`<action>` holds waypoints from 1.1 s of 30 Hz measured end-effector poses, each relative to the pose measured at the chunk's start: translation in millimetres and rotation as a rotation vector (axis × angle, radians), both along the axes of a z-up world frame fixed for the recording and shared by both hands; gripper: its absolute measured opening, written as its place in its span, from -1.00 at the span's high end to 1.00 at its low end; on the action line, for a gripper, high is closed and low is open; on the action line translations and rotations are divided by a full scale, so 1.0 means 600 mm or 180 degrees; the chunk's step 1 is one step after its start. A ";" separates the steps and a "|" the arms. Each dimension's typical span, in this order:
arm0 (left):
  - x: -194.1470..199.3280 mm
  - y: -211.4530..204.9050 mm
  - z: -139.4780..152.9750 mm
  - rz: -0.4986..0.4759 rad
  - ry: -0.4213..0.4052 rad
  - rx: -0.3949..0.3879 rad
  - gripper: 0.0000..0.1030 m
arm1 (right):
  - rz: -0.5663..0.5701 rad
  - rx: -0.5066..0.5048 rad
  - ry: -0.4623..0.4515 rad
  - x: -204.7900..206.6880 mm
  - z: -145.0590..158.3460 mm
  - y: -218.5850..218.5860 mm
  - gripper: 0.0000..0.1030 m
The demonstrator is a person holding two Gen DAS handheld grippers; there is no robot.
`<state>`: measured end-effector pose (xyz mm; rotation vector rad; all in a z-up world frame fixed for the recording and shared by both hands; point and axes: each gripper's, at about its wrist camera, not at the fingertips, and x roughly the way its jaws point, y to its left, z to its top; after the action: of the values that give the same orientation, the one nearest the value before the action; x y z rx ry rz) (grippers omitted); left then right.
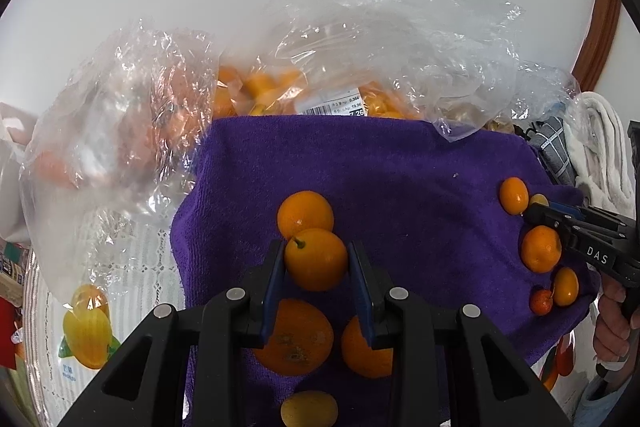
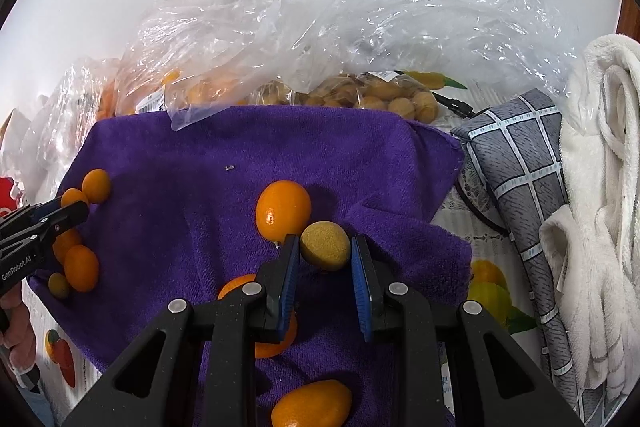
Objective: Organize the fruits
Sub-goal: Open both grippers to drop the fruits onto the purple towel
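A table under a pale lace-patterned cloth printed with fruit pictures (image 1: 132,267) carries everything here. Spread flat on it lies a purple towel (image 1: 400,179), rumpled into a fold at its right edge, and behind the towel sit crumpled clear plastic bags (image 2: 248,27) with orange and tan fruit inside. To the towel's right, on the same cloth, lie a grey checked fabric (image 2: 516,163) and a white fluffy towel (image 2: 600,187), touching each other

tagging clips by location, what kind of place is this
Probably a home table, not a shop or lab: a fruit-print tablecloth, a purple towel holding loose oranges, supermarket produce bags with a price label, and folded white towels alongside.
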<state>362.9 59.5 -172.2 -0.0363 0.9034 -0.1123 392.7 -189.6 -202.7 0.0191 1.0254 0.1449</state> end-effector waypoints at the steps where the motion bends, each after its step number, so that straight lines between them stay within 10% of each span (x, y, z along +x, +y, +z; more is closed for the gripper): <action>1: 0.000 0.001 0.000 0.0002 0.0006 -0.0002 0.41 | -0.0003 0.0004 -0.0002 0.000 0.000 0.000 0.50; 12: -0.003 0.005 0.011 0.0021 0.0008 -0.0055 0.40 | 0.0105 -0.0046 -0.0072 -0.010 0.019 0.015 0.24; 20: -0.031 0.003 0.086 -0.0028 -0.0305 0.0010 -0.01 | 0.0172 -0.0037 -0.0245 -0.035 0.079 0.044 -0.04; 33: -0.177 -0.004 0.226 0.0118 -0.0710 0.0002 -0.26 | 0.0023 -0.0411 -0.0553 -0.231 0.228 0.042 -0.32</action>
<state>256.6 57.3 -36.7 -0.0390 0.6797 -0.0797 254.1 -164.3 -66.1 -0.1127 0.8597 0.0851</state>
